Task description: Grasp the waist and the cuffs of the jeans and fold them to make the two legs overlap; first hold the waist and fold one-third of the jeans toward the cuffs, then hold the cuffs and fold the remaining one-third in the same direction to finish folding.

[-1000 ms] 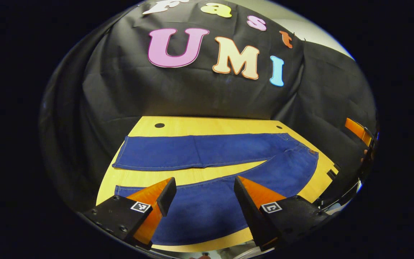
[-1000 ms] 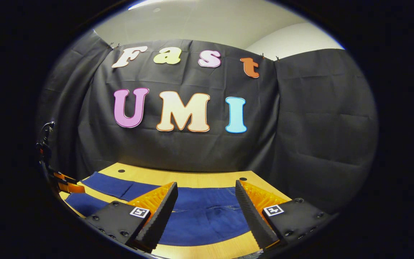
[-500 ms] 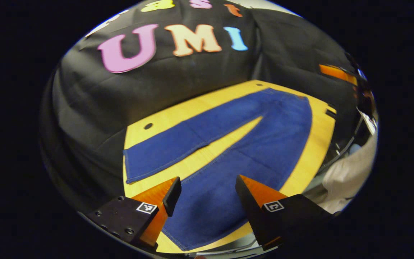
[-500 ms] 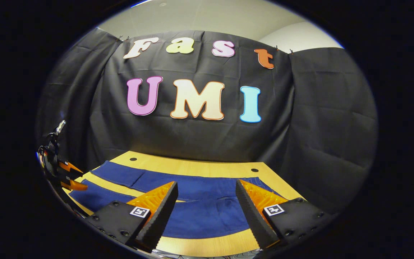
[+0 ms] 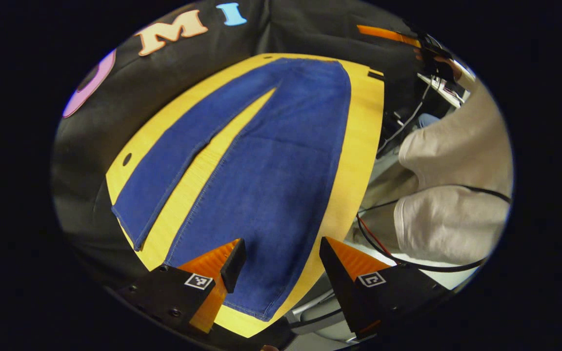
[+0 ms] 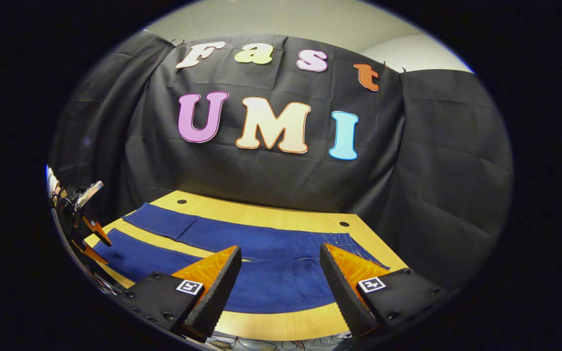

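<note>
Blue jeans [image 5: 266, 165] lie flat on the yellow table [image 5: 359, 146], legs spread in a V. In the left gripper view the near leg's cuff [image 5: 251, 304] lies close below my open left gripper [image 5: 277, 253], and the waist [image 5: 320, 66] is at the far end. Nothing is between its fingers. In the right gripper view the jeans [image 6: 261, 263] stretch across the table with the waist [image 6: 354, 248] to the right. My right gripper [image 6: 279, 265] hovers open above the table's front edge near the waist. The left gripper [image 6: 90, 239] shows far left by the cuffs.
A person in light clothes [image 5: 451, 195] stands beside the table's long edge, with black cables [image 5: 383, 243] hanging there. Small round holes [image 6: 343, 224] mark the tabletop near the back. Black cloth walls close in behind and on both sides.
The left gripper's view has swung round to look along the jeans from the cuff end, closer to the near cuff. The right gripper has risen slightly and tilted down. Both stay open.
</note>
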